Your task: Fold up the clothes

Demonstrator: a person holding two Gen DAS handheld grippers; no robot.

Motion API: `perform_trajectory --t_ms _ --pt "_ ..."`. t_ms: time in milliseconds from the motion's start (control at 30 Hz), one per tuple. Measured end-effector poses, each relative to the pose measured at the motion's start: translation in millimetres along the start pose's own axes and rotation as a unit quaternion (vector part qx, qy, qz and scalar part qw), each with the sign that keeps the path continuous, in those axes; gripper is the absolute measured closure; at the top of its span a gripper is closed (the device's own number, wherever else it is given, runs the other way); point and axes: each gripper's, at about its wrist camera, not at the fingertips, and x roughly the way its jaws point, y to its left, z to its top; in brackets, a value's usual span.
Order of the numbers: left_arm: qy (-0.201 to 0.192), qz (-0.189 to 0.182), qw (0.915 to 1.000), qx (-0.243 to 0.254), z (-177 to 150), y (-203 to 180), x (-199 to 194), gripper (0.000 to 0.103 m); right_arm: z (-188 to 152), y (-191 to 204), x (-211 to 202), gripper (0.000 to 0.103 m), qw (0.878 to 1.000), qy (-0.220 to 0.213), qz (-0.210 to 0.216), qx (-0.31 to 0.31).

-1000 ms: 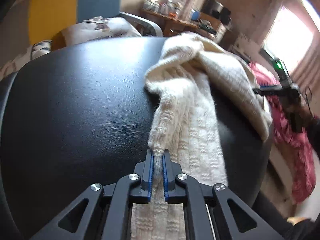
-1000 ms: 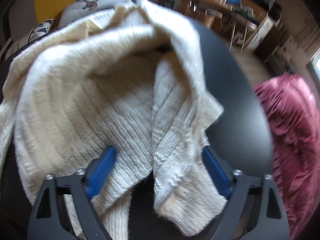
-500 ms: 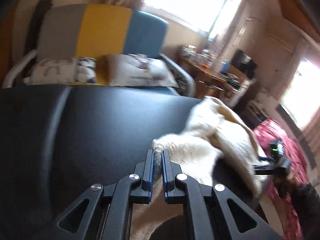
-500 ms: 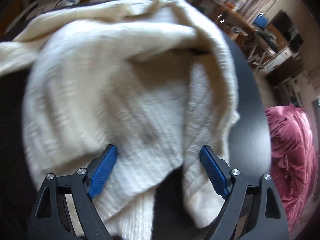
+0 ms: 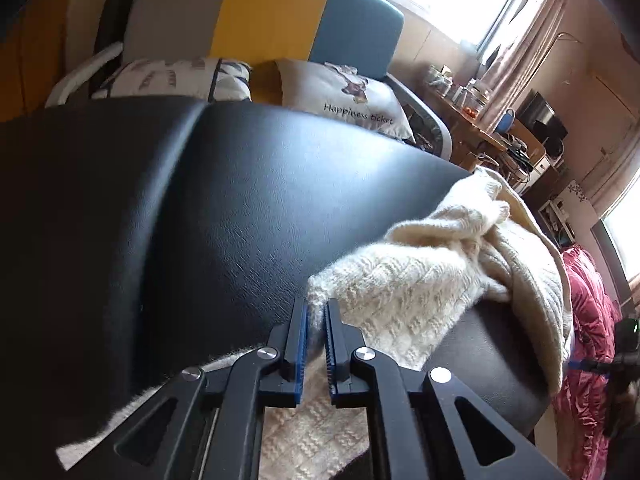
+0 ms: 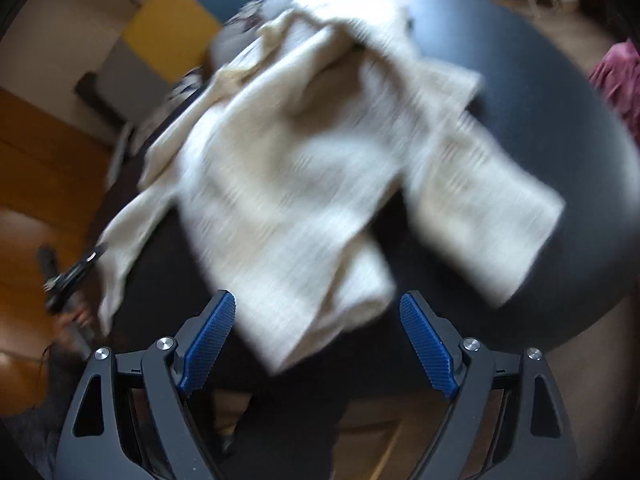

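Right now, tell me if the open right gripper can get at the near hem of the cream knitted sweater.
Probably yes: the right gripper is open just above the cream knitted sweater's near hem, nothing between them.

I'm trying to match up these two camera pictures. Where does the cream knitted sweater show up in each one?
Left wrist view: the cream sweater lies right of centre, one edge pinched in the left gripper.
Right wrist view: the sweater, blurred, fills the middle, above the open right gripper, which holds nothing.
Shared landmark: the black padded surface underneath it.
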Motion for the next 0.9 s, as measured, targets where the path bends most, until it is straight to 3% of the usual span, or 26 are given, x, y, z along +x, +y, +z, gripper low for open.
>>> perform_trajectory --t_ms 133,267,333,433,467,600,733,900 --pt "0.008 0.003 1.0 0.005 -1 -3 6 0.095 -22 2 21 0.016 0.999 -0.01 -0.025 -0.018" --pt "0.021 0.007 0.9997 0.004 1 2 14 0.095 -29 12 19 0.014 0.997 -0.054 -0.043 -0.028" --pt "0.029 0.009 0.9995 0.0 -1 4 19 0.095 -33 25 15 0.023 0.994 -0.065 -0.069 -0.05" --pt "0.033 0.011 0.9994 -0.001 -3 5 23 0.095 -40 45 10 0.068 0.989 -0.068 -0.106 -0.079" --pt "0.034 0.011 0.9994 0.0 -3 4 23 0.095 -42 49 11 0.09 0.987 -0.065 -0.116 -0.085" --pt "0.035 0.011 0.9993 0.005 -3 3 25 0.095 -45 47 12 0.087 0.99 -0.067 -0.096 -0.072" --pt "0.033 0.007 0.9994 0.009 -3 3 23 0.095 -41 32 4 0.074 0.996 -0.08 -0.036 -0.005" --pt "0.034 0.005 0.9994 0.007 -4 7 22 0.094 -44 31 -4 0.06 0.995 -0.098 0.002 0.006"
